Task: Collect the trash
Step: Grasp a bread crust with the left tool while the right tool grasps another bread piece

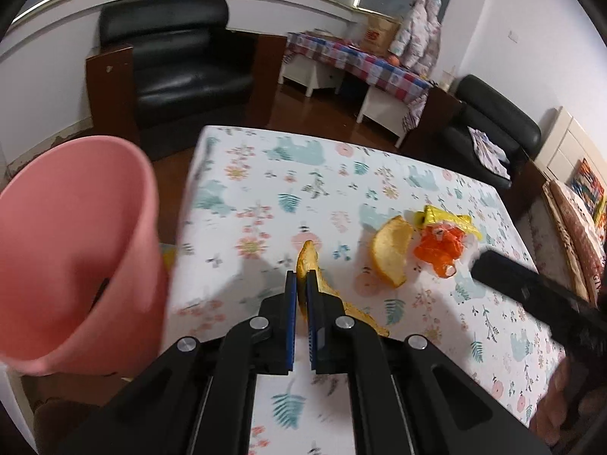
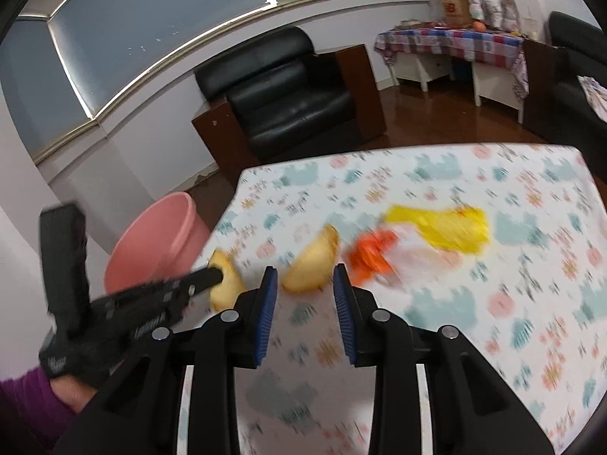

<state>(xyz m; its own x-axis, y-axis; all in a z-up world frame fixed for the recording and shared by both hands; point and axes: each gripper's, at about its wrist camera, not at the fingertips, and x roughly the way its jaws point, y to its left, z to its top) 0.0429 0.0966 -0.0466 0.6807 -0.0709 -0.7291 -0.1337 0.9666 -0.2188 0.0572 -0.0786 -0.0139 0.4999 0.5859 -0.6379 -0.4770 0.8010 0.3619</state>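
My left gripper [image 1: 301,278] is shut on a yellow peel strip [image 1: 308,261] just above the patterned tablecloth [image 1: 265,197]; it shows from the right wrist view [image 2: 224,276] too. A second yellow peel piece [image 1: 392,256] lies to its right, also seen in the right wrist view [image 2: 313,269]. Beyond it lie an orange wrapper [image 1: 440,248] and a yellow wrapper [image 1: 449,220], blurred in the right wrist view [image 2: 370,254] [image 2: 444,227]. My right gripper [image 2: 306,284] is open and empty, above the table just short of the second peel piece. A pink bin [image 1: 72,250] stands at the table's left edge.
A black armchair [image 1: 178,60] stands behind the table on the wooden floor. A side table with a checked cloth [image 1: 356,60] is at the back right. A second black sofa [image 1: 489,129] stands to the right.
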